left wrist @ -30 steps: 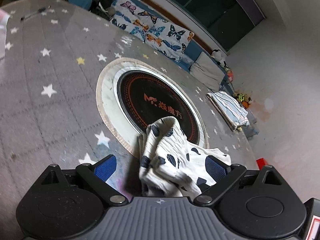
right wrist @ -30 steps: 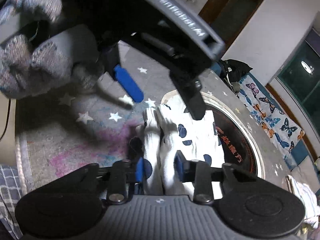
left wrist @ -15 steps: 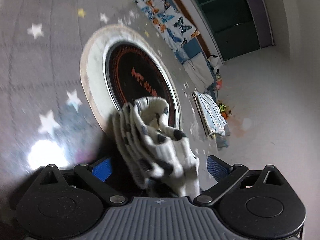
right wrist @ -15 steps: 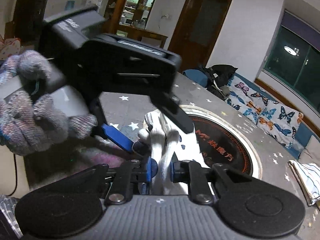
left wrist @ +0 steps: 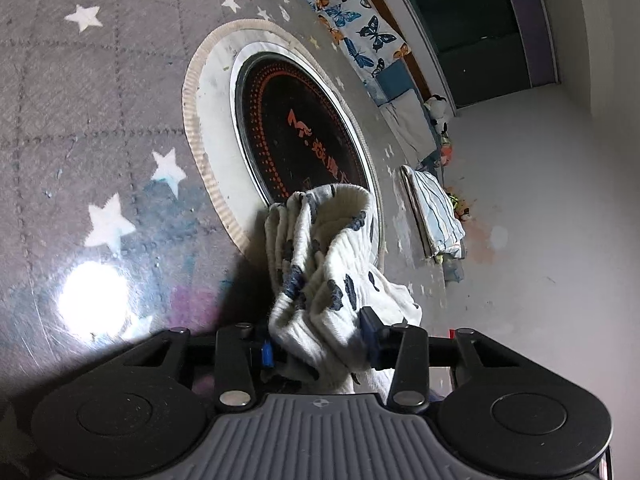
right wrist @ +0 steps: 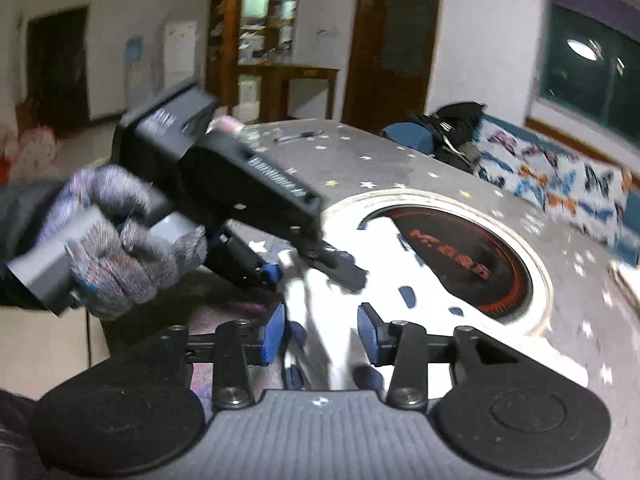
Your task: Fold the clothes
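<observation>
The left tool (left wrist: 318, 346) is closing on a bunched white spotted garment (left wrist: 324, 264) rising straight ahead between its pads — while the right tool (right wrist: 320, 330), opening, is loosening around the same cloth (right wrist: 328, 280) over the table (left wrist: 100, 92), just beside the left.

White walls (right wrist: 472, 40), a brown door (right wrist: 394, 36), a dark window (left wrist: 480, 28) (ceiling lamp reflected), and a butterfly-print cushion (left wrist: 348, 12).

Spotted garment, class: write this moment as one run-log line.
left gripper: jaws closing on spotted garment | right gripper: jaws opening, spotted garment between them | spotted garment: bunched, overlapping round hotplate
</observation>
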`<action>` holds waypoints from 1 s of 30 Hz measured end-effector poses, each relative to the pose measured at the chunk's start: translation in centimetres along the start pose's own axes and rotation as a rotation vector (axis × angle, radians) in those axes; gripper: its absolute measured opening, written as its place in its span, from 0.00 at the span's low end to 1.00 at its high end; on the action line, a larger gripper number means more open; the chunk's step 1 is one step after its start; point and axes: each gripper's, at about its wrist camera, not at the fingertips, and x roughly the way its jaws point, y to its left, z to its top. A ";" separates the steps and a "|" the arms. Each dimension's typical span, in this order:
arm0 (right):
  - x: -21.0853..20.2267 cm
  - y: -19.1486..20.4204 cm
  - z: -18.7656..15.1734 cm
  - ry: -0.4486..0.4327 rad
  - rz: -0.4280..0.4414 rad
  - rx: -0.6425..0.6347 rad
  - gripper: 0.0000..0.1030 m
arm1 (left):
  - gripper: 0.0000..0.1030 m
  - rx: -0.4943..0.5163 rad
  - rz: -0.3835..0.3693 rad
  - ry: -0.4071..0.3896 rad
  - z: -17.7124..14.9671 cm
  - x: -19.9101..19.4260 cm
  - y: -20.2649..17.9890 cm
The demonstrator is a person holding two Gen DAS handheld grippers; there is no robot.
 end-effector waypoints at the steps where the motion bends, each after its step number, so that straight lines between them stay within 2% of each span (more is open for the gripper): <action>1: -0.5 -0.8 -0.2 -0.006 -0.001 0.039 0.45 | 0.42 0.004 0.002 -0.001 0.0 0.0 0.0; 4: -2.1 -3.7 -1.1 -0.028 -0.015 0.171 0.46 | 0.42 0.011 0.005 -0.003 0.0 0.0 -0.1; 6: -2.3 -6.8 -1.5 -0.037 -0.032 0.270 0.46 | 0.42 0.020 0.007 -0.005 0.0 0.0 -0.2; 8: -2.1 -8.2 -1.8 -0.038 -0.055 0.329 0.46 | 0.43 0.026 0.009 -0.009 -0.1 0.0 -0.3; 18: 1.9 -15.7 -3.5 0.009 -0.208 0.451 0.46 | 0.44 0.046 0.028 -0.017 -0.3 0.0 -0.6; 24: -1.4 -16.7 -5.6 0.021 -0.294 0.513 0.46 | 0.44 0.070 0.045 -0.017 -0.2 0.0 -1.0; 30: -3.5 -15.0 -8.5 0.046 -0.228 0.603 0.45 | 0.44 0.103 0.065 -0.018 -0.4 0.1 -1.5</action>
